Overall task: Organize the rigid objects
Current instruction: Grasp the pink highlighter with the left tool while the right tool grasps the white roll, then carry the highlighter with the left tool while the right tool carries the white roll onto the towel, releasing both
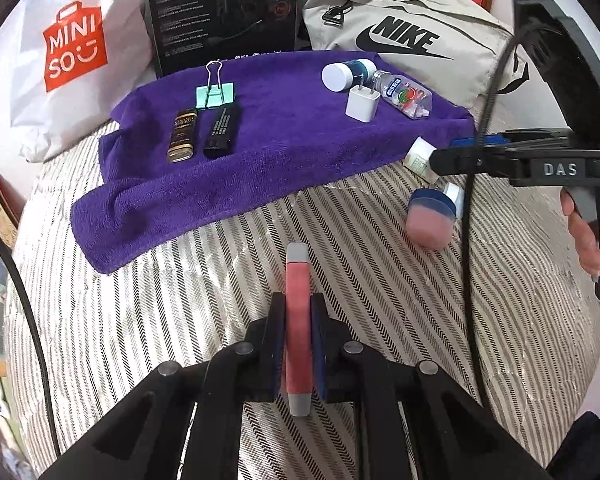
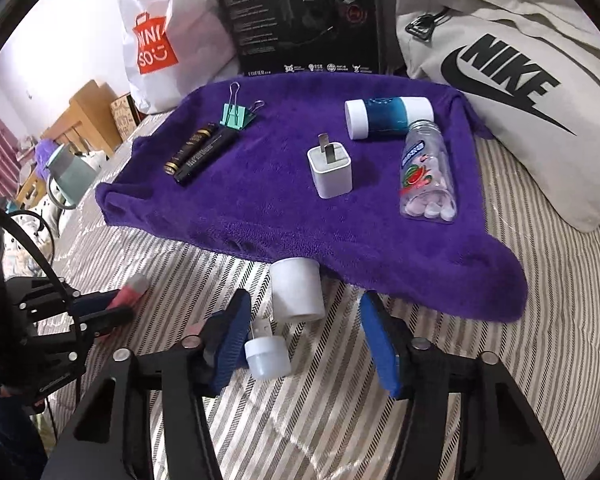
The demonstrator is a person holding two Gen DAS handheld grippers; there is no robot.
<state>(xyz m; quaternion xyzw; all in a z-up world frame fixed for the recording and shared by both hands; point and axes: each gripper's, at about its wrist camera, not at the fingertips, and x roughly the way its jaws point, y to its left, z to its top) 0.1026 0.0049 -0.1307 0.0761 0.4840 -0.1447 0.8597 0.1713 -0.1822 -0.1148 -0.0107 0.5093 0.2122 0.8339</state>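
Landmark: purple towel [image 2: 284,200], spread on the striped bedcover [image 2: 340,420].

1. My left gripper [image 1: 298,312]: clenched on a pink tube with grey ends [image 1: 298,320], held over the bedcover, short of the towel's near edge.
2. My right gripper [image 2: 306,340]: blue pads spread wide, grasping nothing, just off the towel's near edge.
3. White cylinder [image 2: 298,294]: on its side, touching the towel's near edge, between my right fingers.
4. Small frosted cap [image 2: 267,356]: on the bedcover, nearer me than the cylinder, beside my right gripper's left pad.
5. On the towel, left part: gold tube [image 2: 190,148] and black tube [image 2: 206,154] side by side; green binder clip [image 2: 236,116] behind them.
6. On the towel, right part: white charger plug [image 2: 331,172]; blue bottle with white ends [image 2: 388,116] lying behind it; clear candy bottle [image 2: 428,172] on its side.
7. Pink and blue jar [image 1: 430,216]: on the bedcover, off the towel's right corner.
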